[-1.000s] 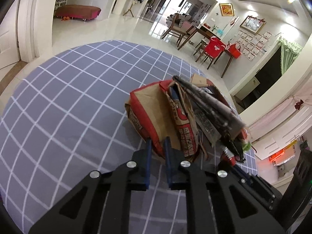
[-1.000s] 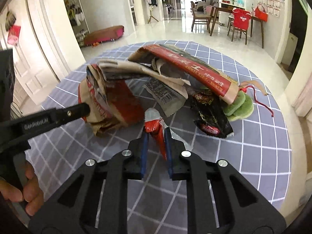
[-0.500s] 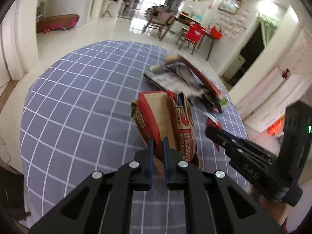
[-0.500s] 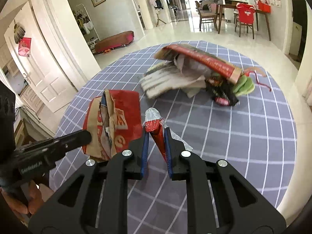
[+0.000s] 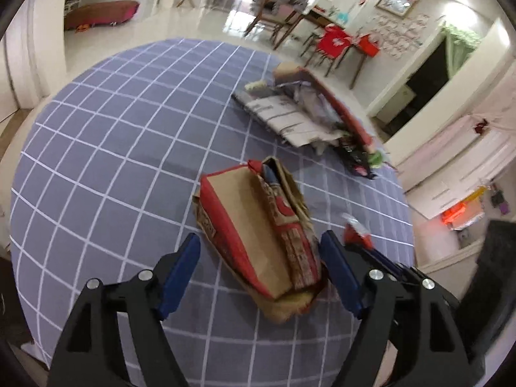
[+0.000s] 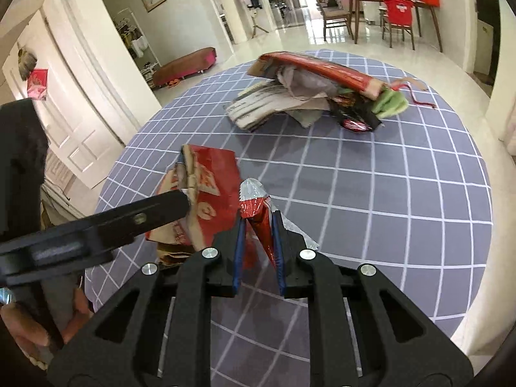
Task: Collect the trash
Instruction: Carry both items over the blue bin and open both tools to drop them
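A folded red and brown paper bag [image 5: 261,242] lies on the grey checked tablecloth [image 5: 113,161], between the wide-open fingers of my left gripper [image 5: 259,242], which does not grip it. The bag also shows in the right wrist view [image 6: 206,206]. My right gripper [image 6: 258,222] is shut on a red and silver foil wrapper [image 6: 256,206], held just right of the bag. The wrapper shows in the left wrist view [image 5: 354,232]. A heap of trash [image 6: 316,96] with newspaper, a long red bag, a black packet and green cloth lies farther back.
The round table's edge [image 6: 477,290] curves close on the right and near sides. Beyond it are a tiled floor, a dining table with chairs [image 6: 396,9] and a red bench [image 6: 187,64]. White doors [image 6: 71,113] stand to the left.
My left gripper has opened and let go of the paper bag, which now lies on the cloth. Both grippers have pulled back from the trash heap. The right gripper keeps the wrapper.
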Demonstrator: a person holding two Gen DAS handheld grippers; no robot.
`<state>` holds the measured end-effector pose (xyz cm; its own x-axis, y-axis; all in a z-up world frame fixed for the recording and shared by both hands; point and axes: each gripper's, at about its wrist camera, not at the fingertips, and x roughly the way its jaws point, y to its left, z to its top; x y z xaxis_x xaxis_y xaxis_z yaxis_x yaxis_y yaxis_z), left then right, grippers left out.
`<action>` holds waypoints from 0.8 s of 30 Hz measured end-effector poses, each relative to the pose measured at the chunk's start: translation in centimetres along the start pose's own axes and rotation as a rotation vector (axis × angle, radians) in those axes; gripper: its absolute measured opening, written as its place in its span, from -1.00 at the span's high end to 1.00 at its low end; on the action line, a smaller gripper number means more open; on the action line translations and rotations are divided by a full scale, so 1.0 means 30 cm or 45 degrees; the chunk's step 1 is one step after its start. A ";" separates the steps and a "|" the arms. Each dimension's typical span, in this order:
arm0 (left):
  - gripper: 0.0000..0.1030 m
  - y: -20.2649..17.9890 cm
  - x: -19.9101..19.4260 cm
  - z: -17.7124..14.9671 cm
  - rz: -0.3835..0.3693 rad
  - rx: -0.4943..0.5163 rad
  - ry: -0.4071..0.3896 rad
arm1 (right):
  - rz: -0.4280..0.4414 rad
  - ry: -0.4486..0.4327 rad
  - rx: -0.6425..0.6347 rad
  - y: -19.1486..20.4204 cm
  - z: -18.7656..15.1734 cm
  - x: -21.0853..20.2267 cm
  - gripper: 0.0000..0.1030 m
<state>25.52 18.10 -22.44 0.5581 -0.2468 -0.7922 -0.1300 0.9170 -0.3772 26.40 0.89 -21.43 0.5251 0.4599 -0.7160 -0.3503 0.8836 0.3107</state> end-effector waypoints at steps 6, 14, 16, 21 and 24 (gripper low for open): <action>-0.15 -0.047 0.039 -0.006 0.095 0.044 -0.014 | 0.012 -0.011 0.026 -0.038 -0.004 -0.013 0.69; -0.04 -0.135 -0.042 -0.045 0.057 0.118 -0.089 | 0.046 -0.109 0.115 -0.126 -0.025 -0.135 0.69; -0.04 -0.193 -0.065 -0.059 0.051 0.164 -0.117 | 0.041 -0.144 0.142 -0.162 -0.037 -0.188 0.69; -0.04 -0.373 -0.083 -0.108 0.010 0.313 -0.145 | -0.001 -0.266 0.236 -0.304 -0.096 -0.374 0.69; -0.04 -0.509 -0.061 -0.153 -0.032 0.414 -0.135 | -0.054 -0.324 0.302 -0.402 -0.145 -0.487 0.69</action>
<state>22.73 3.12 -17.44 0.6422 -0.2520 -0.7239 0.1432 0.9672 -0.2096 19.59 -16.86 -17.43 0.7224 0.4034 -0.5616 -0.1502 0.8843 0.4420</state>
